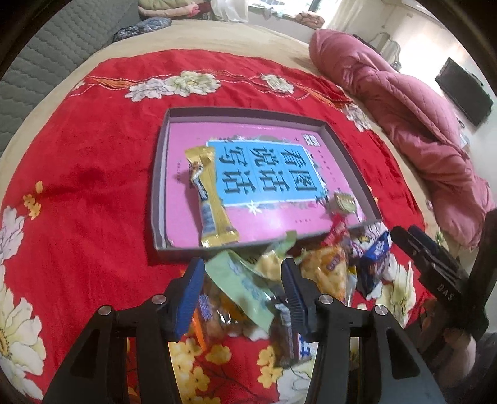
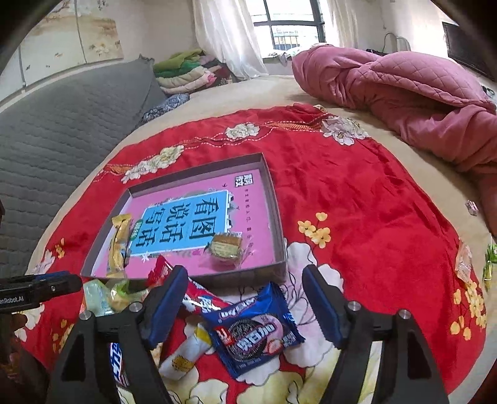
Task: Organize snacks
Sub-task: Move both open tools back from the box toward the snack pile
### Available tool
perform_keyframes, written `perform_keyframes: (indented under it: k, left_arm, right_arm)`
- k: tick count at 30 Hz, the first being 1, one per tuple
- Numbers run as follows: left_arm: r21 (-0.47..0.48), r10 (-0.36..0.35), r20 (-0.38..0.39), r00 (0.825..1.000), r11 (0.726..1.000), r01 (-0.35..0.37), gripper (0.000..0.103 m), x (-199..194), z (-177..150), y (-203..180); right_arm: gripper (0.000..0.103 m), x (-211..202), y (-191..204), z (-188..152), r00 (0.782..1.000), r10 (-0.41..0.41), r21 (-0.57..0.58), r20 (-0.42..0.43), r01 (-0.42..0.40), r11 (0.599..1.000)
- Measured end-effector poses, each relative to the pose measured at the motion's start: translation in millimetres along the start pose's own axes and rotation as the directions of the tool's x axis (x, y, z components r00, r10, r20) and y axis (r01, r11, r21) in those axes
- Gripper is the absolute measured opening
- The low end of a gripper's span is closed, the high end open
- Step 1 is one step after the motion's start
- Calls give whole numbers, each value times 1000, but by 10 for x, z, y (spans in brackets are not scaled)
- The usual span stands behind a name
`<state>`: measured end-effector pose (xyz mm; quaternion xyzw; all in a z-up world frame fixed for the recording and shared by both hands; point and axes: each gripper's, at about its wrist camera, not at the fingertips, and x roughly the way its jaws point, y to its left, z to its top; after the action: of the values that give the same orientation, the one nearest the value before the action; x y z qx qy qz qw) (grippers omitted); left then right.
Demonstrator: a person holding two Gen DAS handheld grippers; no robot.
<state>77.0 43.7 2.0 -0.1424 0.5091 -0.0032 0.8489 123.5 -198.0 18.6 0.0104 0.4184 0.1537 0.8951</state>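
Just before the box (image 2: 273,214), my right hand-held gripper (image 2: 245,304) stands open over the blue cookie packet (image 2: 254,332); closing carelessly, it may pinch the red wrapper (image 2: 186,292) too. My left hand-held gripper (image 1: 242,298), open and empty, straddles the green packet (image 1: 239,286). Farther, inside the box, lies the gold bar (image 1: 208,192).

Daylit, fisheye-warped, foreground snacks blurred

Pink quilt (image 2: 403,93) bunched on bed; folded clothes (image 2: 186,71) by window (image 2: 289,28) (white curtains); grey headboard (image 2: 62,130).
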Motion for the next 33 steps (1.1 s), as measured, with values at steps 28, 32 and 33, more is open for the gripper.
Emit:
perform_keyframes:
  k: [28, 32, 33]
  left_arm:
    - [71, 1, -113, 994, 997, 7, 53, 118, -423, -295]
    - [77, -3, -136, 991, 997, 13, 53, 182, -481, -329]
    - [77, -4, -140, 990, 997, 15, 53, 193, -489, -336]
  right_arm:
    - [90, -51, -100, -180, 997, -15, -48, -81, 11, 999]
    - [90, 31, -51, -236, 993, -14, -74, -120, 5, 997]
    - [90, 44, -39, -249, 992, -14, -77, -126, 5, 997]
